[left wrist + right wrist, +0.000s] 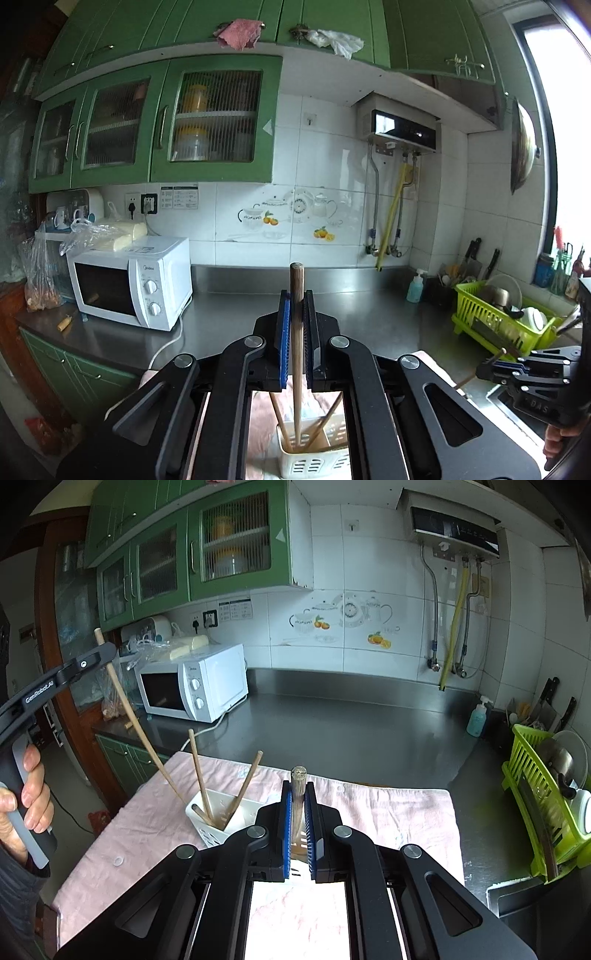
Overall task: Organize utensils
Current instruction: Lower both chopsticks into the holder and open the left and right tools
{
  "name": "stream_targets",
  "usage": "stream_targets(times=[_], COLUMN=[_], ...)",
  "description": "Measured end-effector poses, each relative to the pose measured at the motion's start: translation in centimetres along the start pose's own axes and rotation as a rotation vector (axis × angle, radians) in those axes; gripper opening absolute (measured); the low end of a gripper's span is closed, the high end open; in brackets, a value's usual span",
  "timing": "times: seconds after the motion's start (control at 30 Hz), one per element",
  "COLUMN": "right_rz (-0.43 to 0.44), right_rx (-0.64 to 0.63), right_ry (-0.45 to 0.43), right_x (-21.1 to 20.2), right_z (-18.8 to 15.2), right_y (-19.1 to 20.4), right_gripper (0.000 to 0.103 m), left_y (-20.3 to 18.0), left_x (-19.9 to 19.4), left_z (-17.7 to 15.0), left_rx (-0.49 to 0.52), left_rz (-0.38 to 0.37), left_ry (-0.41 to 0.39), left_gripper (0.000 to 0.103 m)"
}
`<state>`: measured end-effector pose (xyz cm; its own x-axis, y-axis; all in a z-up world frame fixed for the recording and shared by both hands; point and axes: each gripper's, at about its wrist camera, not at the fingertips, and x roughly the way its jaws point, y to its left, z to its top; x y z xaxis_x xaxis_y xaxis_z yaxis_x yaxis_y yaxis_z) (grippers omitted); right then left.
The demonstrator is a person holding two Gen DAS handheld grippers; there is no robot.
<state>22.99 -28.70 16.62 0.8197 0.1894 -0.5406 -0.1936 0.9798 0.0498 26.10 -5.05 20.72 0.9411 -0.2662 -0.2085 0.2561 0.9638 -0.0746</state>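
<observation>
My left gripper [296, 299] is shut on a long wooden chopstick [296, 280] held nearly upright. Its lower end reaches into the white slotted holder [314, 465] below, where other chopsticks lean. In the right wrist view this gripper [105, 650] hangs high at the left, a hand on its grip, and the long chopstick [129, 709] slants down to the holder [218, 823]. My right gripper [298, 788] is shut on another wooden chopstick [298, 775], above the pink cloth [388, 812] just right of the holder. The right gripper [487, 369] also shows in the left wrist view.
The pink cloth lies on a steel counter [351, 723]. A white microwave [195, 683] stands at the back left with its cord trailing. A green dish rack [535, 805] with dishes, a blue soap bottle [476, 716] and knives stand at the right, near a sink edge [517, 890].
</observation>
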Motion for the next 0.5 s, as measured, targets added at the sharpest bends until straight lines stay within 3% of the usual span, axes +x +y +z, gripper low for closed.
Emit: stream_targets(times=[0.3,0.5], right_rz=[0.016,0.023], right_rx=[0.001,0.01], right_ry=[0.044,0.041], right_x=[2.4,2.7], right_z=[-1.2,-1.6], right_y=[-0.1,-0.2], right_gripper=[0.007,0.008], left_y=[1.5,1.9], left_x=[5.2,6.1], left_z=[-3.6,-5.2], left_rx=[-0.054,-0.049], left_rz=[0.011,-0.001], left_ry=[0.138,0.19], left_gripper=[0.005,0.007])
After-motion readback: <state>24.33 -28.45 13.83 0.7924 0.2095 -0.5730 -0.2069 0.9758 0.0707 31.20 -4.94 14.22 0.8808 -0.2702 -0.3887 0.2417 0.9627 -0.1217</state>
